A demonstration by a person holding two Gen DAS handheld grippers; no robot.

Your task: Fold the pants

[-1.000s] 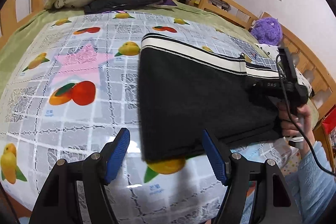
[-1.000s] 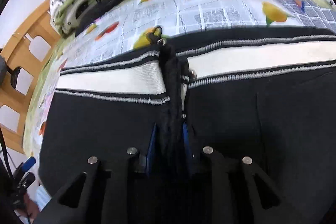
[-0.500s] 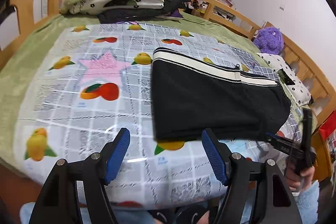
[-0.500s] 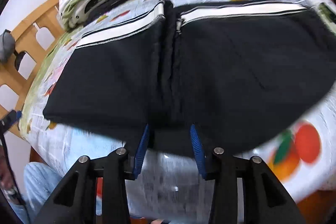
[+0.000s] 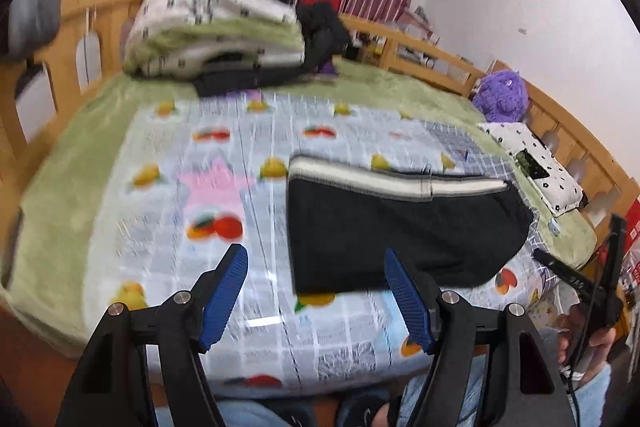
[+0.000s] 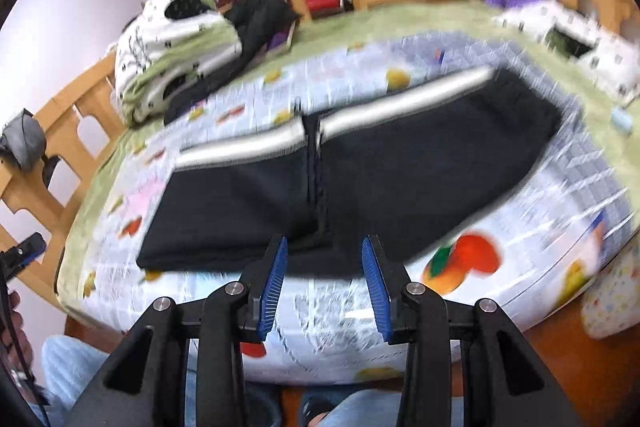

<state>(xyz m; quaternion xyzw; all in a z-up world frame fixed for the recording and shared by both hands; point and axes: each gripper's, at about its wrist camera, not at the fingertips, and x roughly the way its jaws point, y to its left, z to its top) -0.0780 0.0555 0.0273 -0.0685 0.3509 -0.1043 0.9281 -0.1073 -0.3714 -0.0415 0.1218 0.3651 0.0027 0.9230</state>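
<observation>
Lying folded on the fruit-print mat point(image 5: 248, 311) atop the bed: black pants point(image 6: 400, 179), striped waistband toward the far side, near edge close to the mat's front border. Resting flat, touched by neither claw.

Hovering above the near edge: left gripper point(image 5: 316, 291), standing wide open, holding nothing. Hanging just short of the centre seam: right gripper point(image 6: 324, 283), parted and empty, its jaws having just been opening, no cloth between them.

Looking essentially finished, judging by the compact rectangle.

Risking from here:
1. Snagging the near hem with a blue pad on any low sweep, dragging the top layer askew.
2. Springing open along the thick centre ridge, being bulky there and unpressed.
3. Sliding toward the front border, the mat looking glossy, if nudged.
</observation>
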